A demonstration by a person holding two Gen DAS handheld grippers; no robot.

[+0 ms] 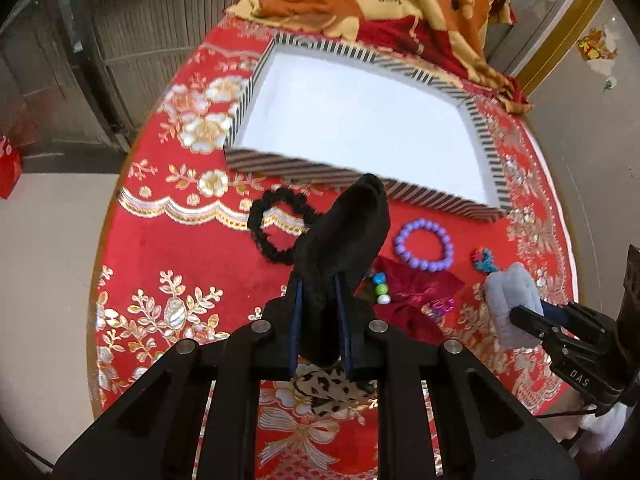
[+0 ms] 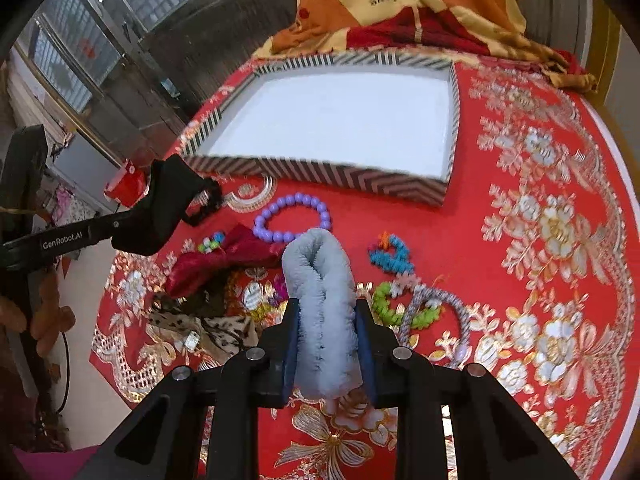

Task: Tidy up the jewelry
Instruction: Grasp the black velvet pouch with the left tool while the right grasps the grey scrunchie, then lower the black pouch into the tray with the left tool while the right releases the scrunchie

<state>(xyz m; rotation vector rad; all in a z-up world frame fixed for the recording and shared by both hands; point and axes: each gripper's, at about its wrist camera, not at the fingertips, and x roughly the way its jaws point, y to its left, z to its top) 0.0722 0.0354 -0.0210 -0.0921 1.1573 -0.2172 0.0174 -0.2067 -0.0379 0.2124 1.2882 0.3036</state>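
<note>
My left gripper is shut on a black fuzzy scrunchie and holds it above the red tablecloth, in front of the striped box. My right gripper is shut on a pale grey-blue fuzzy scrunchie, also above the cloth. The striped box has a white bottom with nothing in it. On the cloth lie a purple bead bracelet, a black scrunchie ring, a dark red bow and colourful hair ties.
A leopard-print scrunchie lies under my left gripper. A grey braided band and a green tie lie right of my right gripper. An orange and yellow quilt is heaped behind the box. The round table's edge curves at the right.
</note>
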